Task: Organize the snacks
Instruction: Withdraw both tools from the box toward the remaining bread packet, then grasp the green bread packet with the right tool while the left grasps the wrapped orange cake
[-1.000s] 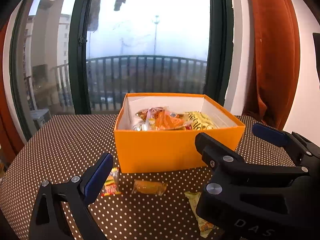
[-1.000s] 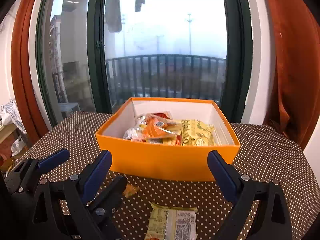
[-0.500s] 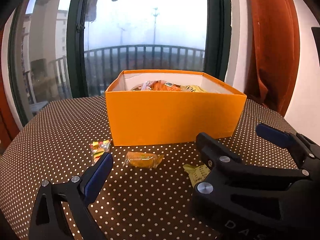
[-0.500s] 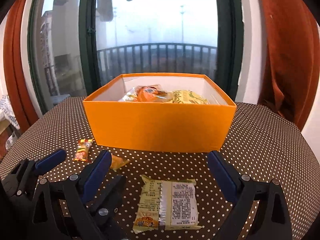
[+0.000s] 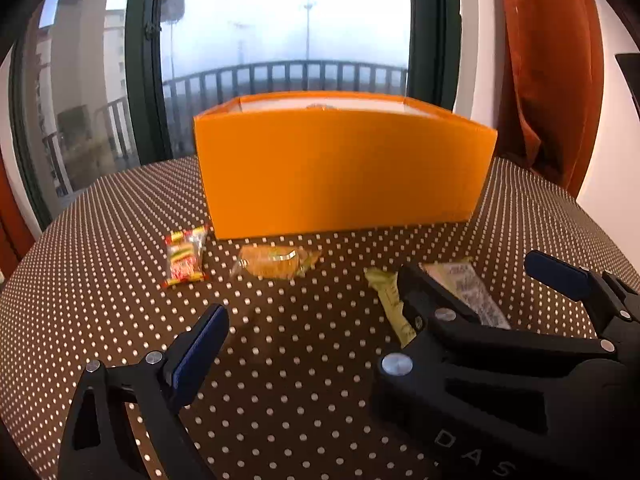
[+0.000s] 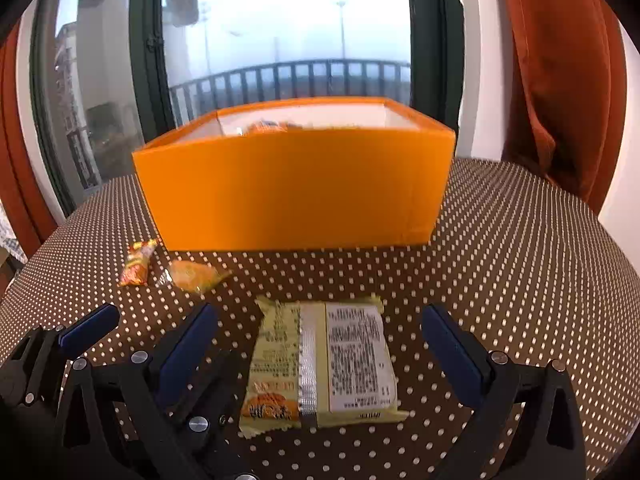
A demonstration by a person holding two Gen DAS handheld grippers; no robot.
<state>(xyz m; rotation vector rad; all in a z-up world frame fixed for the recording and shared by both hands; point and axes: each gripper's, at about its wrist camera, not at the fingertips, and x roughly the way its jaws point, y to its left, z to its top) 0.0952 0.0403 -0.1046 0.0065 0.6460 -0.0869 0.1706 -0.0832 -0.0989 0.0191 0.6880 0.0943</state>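
1. We see a round table with a brown cloth full of white dots, and behind it a big window with a balcony railing and rust-red curtains.
2. An orange box stands open on the table; over its rim we see only the tops of some wrappers inside.
3. A pale yellow snack packet lies flat in front of the box, back side up, with a silver seam and a white label of small print.
4. Our right gripper has its blue pads wide apart, one on each side of this packet, not touching it.
5. A small red and yellow candy and an orange wrapped sweet lie near the box's left corner.
6. Our left gripper is spread open too and holds nothing.
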